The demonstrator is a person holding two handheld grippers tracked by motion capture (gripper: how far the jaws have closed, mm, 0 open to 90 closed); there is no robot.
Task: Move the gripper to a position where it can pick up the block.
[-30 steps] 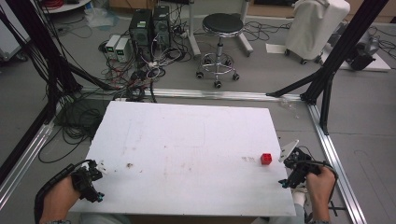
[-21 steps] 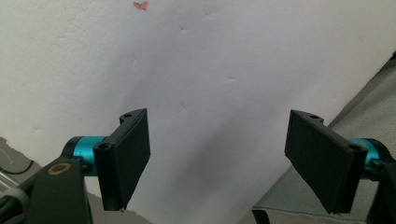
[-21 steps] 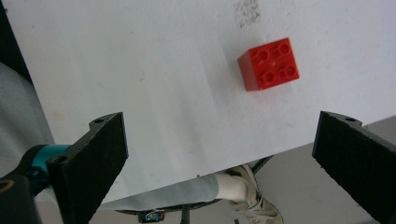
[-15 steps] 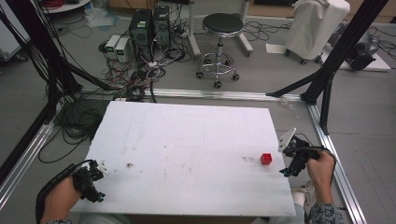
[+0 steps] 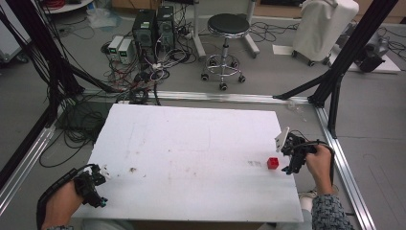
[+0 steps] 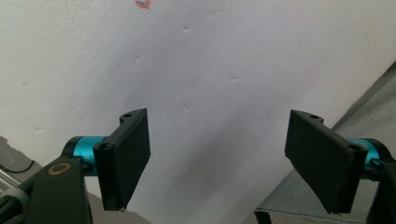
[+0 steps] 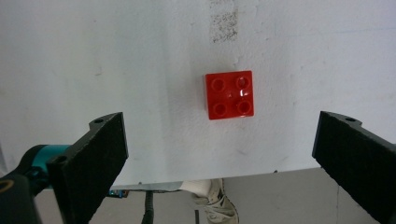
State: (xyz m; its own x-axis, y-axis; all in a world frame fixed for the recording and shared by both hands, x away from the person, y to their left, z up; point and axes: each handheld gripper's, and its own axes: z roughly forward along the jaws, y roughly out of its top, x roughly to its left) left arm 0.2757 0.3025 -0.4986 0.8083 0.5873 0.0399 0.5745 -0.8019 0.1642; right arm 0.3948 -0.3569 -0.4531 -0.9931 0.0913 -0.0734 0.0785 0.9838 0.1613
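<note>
A small red studded brick (image 5: 273, 163) (image 7: 229, 94) lies on the white table (image 5: 191, 153) near its right edge. My right gripper (image 5: 288, 155) (image 7: 224, 154) hovers just right of the brick with jaws wide open; the brick sits ahead of them, a little beyond the gap. My left gripper (image 5: 95, 184) (image 6: 217, 156) stays over the table's front left corner, jaws open with nothing between them, above bare white surface.
A black stool (image 5: 227, 28) and computer boxes with tangled cables (image 5: 148, 33) stand on the floor beyond the table. Aluminium rails (image 5: 344, 163) frame the table. A small dark mark (image 5: 131, 169) lies on the table left of centre.
My right gripper has lifted and moved forward along the table's right edge, now level with the red brick. The left gripper has stayed put.
</note>
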